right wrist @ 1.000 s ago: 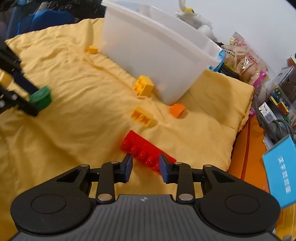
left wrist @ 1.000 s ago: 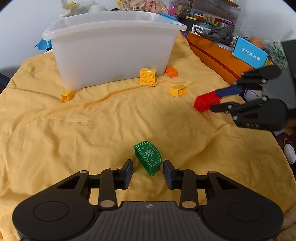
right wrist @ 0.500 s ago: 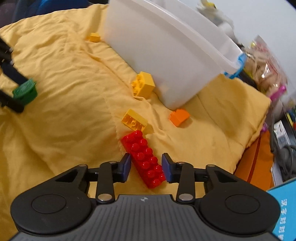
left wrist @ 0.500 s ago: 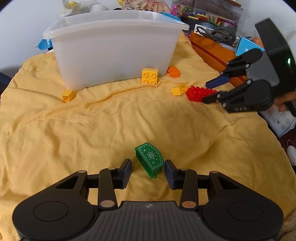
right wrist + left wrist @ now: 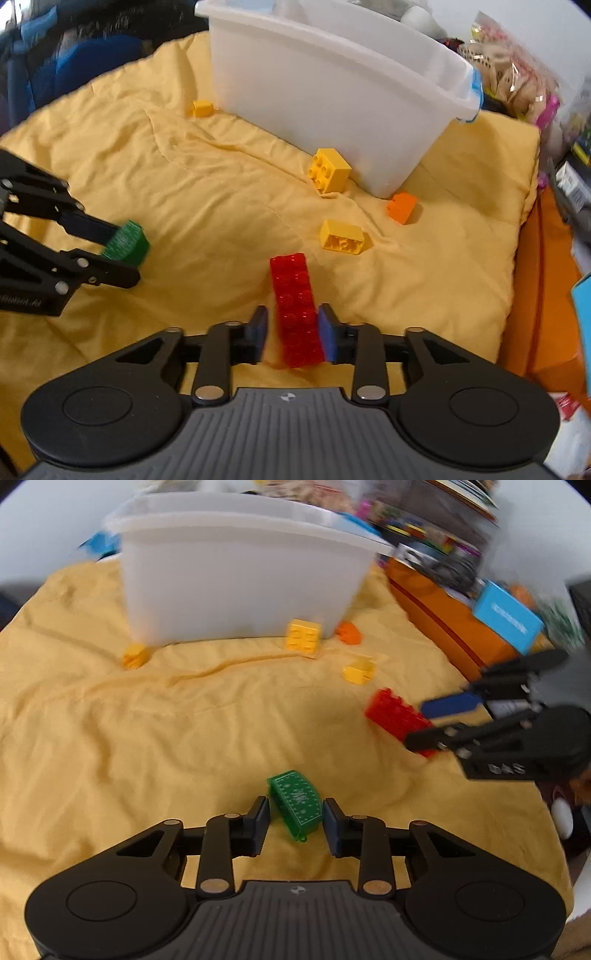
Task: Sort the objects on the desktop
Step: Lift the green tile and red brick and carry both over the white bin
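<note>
A green curved brick (image 5: 295, 805) lies askew on the yellow cloth (image 5: 147, 738) between the jaws of my left gripper (image 5: 295, 818). The jaws are closing and both pads touch it. The right wrist view shows the same grip (image 5: 123, 254) on the green brick (image 5: 127, 242). A long red brick (image 5: 295, 310) lies lengthwise between the jaws of my right gripper (image 5: 291, 328), which are opening. Its right pad is against the brick and a sliver of cloth shows at the left pad. In the left wrist view, the right gripper (image 5: 417, 723) straddles the red brick (image 5: 395, 712).
A white plastic bin (image 5: 240, 572) stands at the back of the cloth. Near its base lie three yellow bricks (image 5: 328, 170) (image 5: 345, 236) (image 5: 202, 108) and an orange one (image 5: 402, 206). An orange box (image 5: 450, 627) with a blue card (image 5: 508, 616) borders the right side.
The red brick has turned from slanted to in line with the right fingers, and the right gripper has shifted over it. The left jaws have narrowed onto the green brick.
</note>
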